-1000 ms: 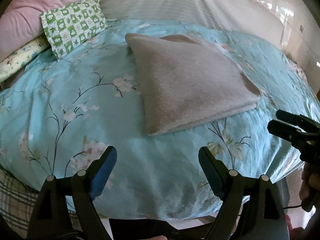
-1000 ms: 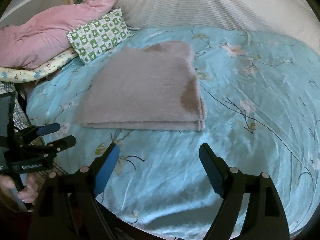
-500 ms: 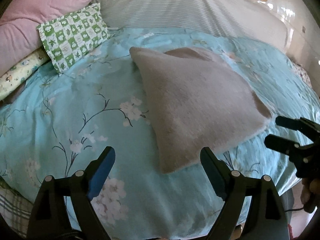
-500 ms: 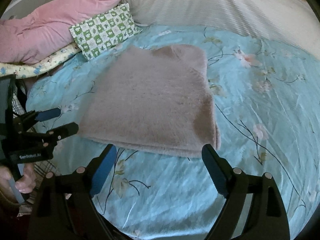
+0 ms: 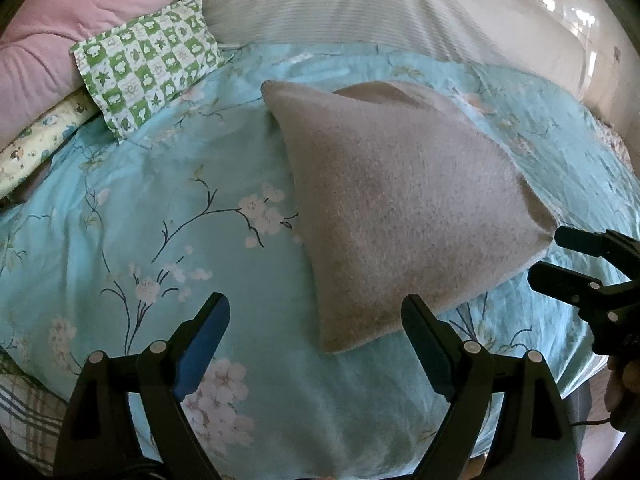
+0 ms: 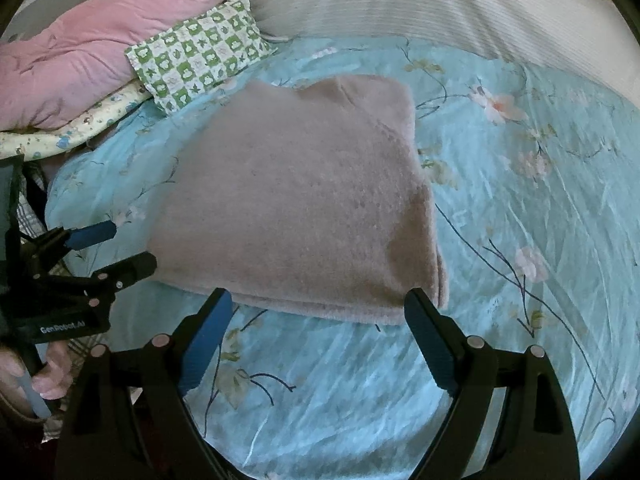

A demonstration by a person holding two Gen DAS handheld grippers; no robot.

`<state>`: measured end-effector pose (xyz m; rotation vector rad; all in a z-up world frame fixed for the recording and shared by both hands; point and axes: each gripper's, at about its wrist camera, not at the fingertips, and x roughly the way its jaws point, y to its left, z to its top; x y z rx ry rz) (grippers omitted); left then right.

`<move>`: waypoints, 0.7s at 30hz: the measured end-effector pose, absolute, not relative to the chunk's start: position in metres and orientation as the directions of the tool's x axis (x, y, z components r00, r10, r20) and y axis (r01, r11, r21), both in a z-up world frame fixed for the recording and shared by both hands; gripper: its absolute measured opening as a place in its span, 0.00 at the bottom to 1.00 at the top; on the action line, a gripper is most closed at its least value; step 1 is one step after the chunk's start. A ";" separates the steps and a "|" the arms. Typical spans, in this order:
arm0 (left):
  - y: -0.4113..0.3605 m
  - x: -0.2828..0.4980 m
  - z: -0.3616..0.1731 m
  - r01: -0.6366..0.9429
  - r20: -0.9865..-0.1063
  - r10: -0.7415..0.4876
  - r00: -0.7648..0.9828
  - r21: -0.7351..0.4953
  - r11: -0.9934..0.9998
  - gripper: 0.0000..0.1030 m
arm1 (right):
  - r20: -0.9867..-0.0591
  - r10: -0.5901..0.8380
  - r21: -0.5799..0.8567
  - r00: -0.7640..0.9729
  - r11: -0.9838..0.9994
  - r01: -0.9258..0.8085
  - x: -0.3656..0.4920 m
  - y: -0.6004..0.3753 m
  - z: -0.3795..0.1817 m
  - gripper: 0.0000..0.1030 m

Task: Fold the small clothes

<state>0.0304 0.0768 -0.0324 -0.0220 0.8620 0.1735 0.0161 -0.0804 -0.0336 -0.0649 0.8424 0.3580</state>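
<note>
A folded grey-beige knit garment (image 5: 400, 200) lies flat on the turquoise floral bedspread (image 5: 160, 220); it also shows in the right wrist view (image 6: 304, 200). My left gripper (image 5: 316, 320) is open and empty, just short of the garment's near left corner. My right gripper (image 6: 318, 312) is open and empty, its jaws straddling the garment's near edge without touching it. The right gripper shows at the right of the left wrist view (image 5: 560, 256), by the garment's right corner. The left gripper shows at the left of the right wrist view (image 6: 120, 246), by the left corner.
A green-and-white checked pillow (image 5: 148, 64) and a pink quilt (image 5: 60, 32) lie at the back left. A striped white headboard cushion (image 5: 380, 4) runs along the back. A cream patterned cloth (image 5: 36, 140) lies at the left. The bed edge is near me.
Both grippers have moved forward toward the garment's near edge; it now looks larger and closer. Both stay open and the garment has not moved.
</note>
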 end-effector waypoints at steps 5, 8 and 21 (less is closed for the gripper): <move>0.079 0.032 -0.032 -0.162 -0.759 0.143 0.636 0.050 0.985 0.86 | -0.741 0.287 0.083 0.607 0.936 -0.342 0.019 -0.080 -0.032 0.86; 0.080 0.032 -0.032 -0.164 -0.758 0.145 0.636 0.051 0.985 0.86 | -0.744 0.284 0.081 0.605 0.937 -0.341 0.020 -0.078 -0.032 0.86; 0.079 0.031 -0.030 -0.175 -0.756 0.157 0.636 0.057 0.983 0.86 | -0.749 0.276 0.073 0.603 0.938 -0.339 0.023 -0.076 -0.033 0.87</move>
